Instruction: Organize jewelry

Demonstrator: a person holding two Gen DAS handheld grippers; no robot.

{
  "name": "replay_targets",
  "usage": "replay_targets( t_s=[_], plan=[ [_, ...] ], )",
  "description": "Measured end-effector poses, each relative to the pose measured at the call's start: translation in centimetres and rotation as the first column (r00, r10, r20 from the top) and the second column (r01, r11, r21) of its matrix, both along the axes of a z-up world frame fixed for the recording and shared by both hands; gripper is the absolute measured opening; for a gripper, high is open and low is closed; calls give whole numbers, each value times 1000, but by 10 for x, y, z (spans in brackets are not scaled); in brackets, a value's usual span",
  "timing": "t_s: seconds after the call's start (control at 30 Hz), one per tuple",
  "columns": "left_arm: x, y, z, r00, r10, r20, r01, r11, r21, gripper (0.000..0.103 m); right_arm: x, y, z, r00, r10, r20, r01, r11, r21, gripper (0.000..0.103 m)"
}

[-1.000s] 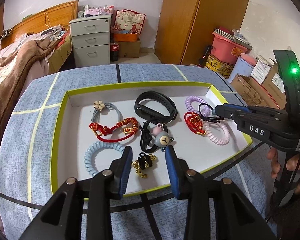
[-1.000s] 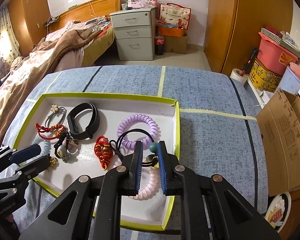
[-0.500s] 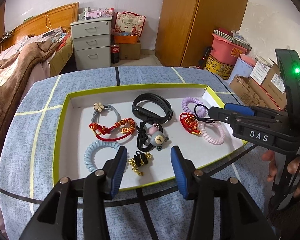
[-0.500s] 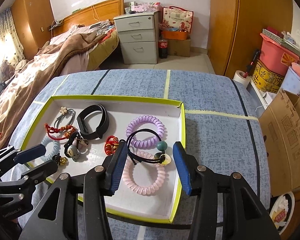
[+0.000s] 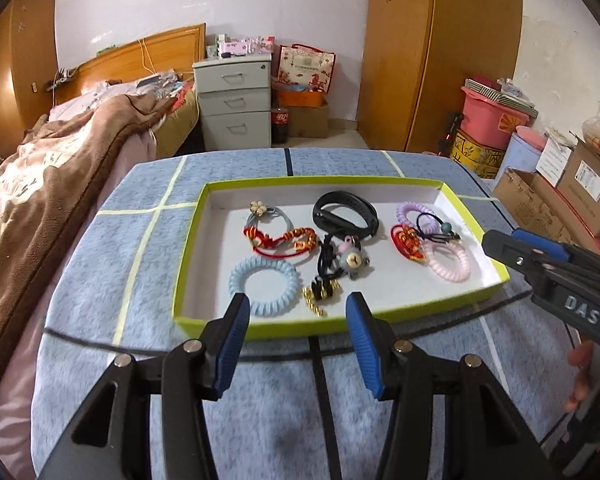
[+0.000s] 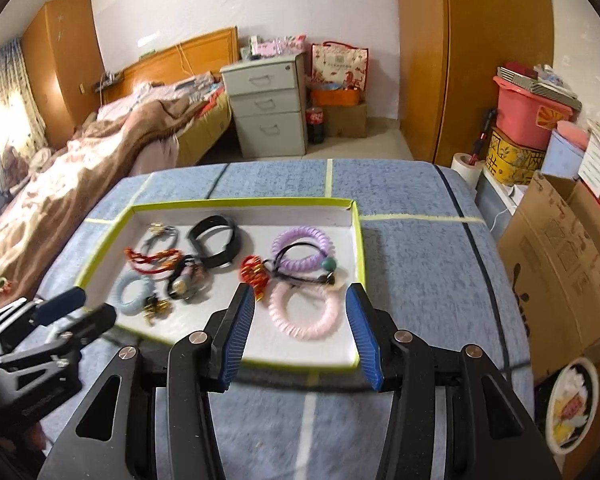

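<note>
A white tray with a lime-green rim [image 5: 284,330] [image 6: 358,240] lies on the blue table. It holds a light blue coil band [image 5: 265,286] [image 6: 134,294], a pink coil band [image 5: 449,264] [image 6: 305,314], a purple coil band [image 6: 303,249], a black wristband [image 5: 346,214] [image 6: 216,242], red cord bracelets [image 5: 280,242], a bear charm tie [image 5: 350,260] and a gold-bead piece [image 5: 320,292]. My left gripper [image 5: 296,312] is open and empty, just before the tray's near edge. My right gripper [image 6: 300,304] is open and empty, near the pink coil band.
The table is covered in blue cloth with yellow and black lines [image 5: 140,248]. A bed with a brown blanket [image 5: 40,184] is on the left. Grey drawers [image 5: 236,108], a wooden wardrobe [image 5: 440,52] and cardboard boxes [image 6: 560,264] stand behind and to the right.
Both grippers have pulled back and up from the tray. My right gripper opened and let go of the black tie with the green bead, which now lies in the tray. My left gripper opened wider.
</note>
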State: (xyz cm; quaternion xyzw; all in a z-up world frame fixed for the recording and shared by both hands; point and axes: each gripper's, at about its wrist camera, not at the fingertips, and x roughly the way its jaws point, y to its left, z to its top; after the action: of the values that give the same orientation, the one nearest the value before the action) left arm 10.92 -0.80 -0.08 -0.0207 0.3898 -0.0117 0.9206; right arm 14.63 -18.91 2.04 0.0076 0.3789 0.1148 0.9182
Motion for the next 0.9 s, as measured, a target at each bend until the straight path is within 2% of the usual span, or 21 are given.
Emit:
replay_targets(
  t_s=[0.2,0.3,0.5,0.9],
  plan=[
    [-25,1,3,998,44,38,-46,998,43,52,-41,6,9,999,3,50,-4,1000,20,48],
    [-38,4,8,994,73,76,-76,996,37,52,-57,8,13,997,-11,73,10,1000,8,48],
    [-56,3,12,991,90,98,-94,995,37,52,-85,14,12,993,-24,113,26,999,-18,48],
    [-69,1,12,991,98,95,-102,994,34,52,-103,21,10,993,-19,115,20,1000,-10,48]
  ],
)
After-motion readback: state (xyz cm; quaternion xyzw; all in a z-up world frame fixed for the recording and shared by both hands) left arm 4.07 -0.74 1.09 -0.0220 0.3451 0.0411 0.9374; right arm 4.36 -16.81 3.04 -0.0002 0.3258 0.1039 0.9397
